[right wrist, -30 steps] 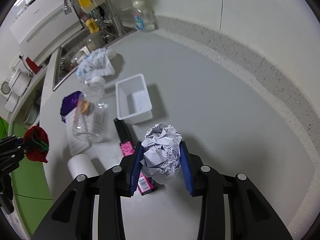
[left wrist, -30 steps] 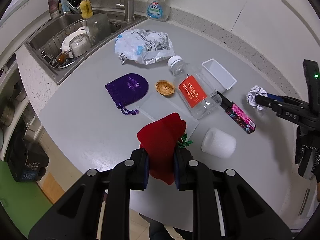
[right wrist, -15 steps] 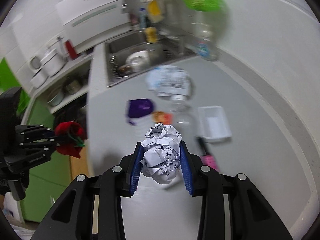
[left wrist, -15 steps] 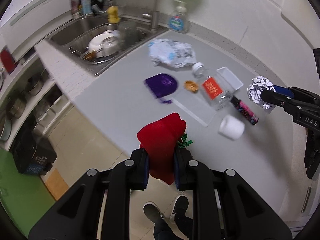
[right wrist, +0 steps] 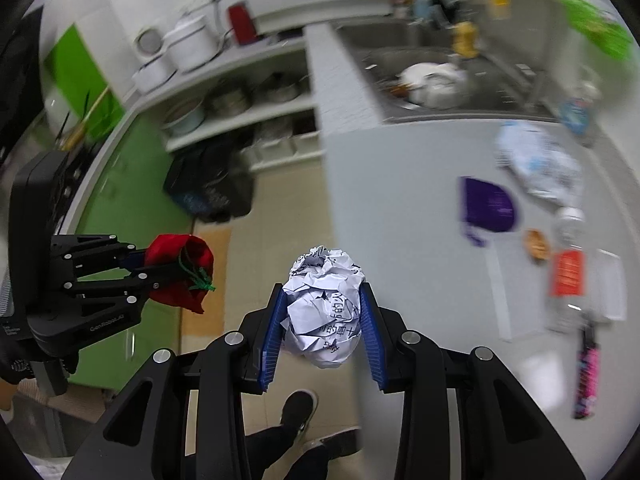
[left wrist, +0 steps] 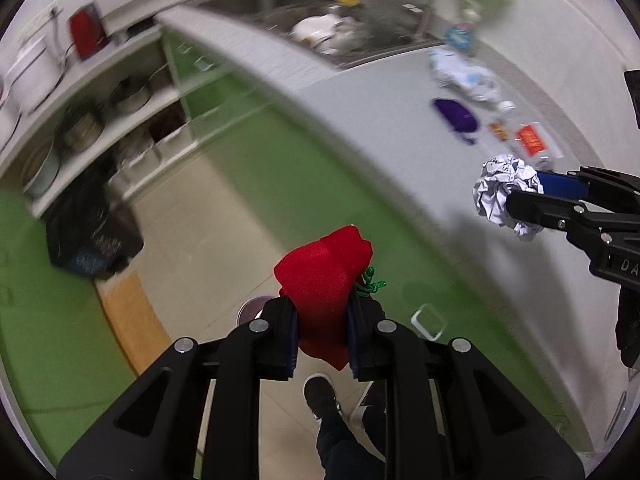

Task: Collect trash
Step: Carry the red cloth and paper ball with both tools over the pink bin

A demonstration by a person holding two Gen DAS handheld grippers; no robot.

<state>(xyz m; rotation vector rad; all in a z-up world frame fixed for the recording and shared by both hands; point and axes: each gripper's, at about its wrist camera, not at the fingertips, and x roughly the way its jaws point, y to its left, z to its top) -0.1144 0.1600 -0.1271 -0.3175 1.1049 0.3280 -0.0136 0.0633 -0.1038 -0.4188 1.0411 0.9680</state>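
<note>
Blurred kitchen floor, left gripper (left wrist: pixel 322 334) pinching red pouch (left wrist: pixel 326 280), right gripper (right wrist: pixel 323 330) pinching crumpled paper (right wrist: pixel 325 306)

Dishes (right wrist: pixel 430 82) fill the sink (right wrist: pixel 404 60); pots (left wrist: pixel 80 130) sit on open shelves (left wrist: pixel 132 114).

A crumpled white printed paper ball (right wrist: pixel 324 306) and a red drawstring cloth pouch (left wrist: pixel 326 276) are hanging above the floor, each pinched between jaws.

sink (right wrist: pixel 432 68) and counter litter (right wrist: pixel 536 168) smeared by motion blur, details unreadable
</note>
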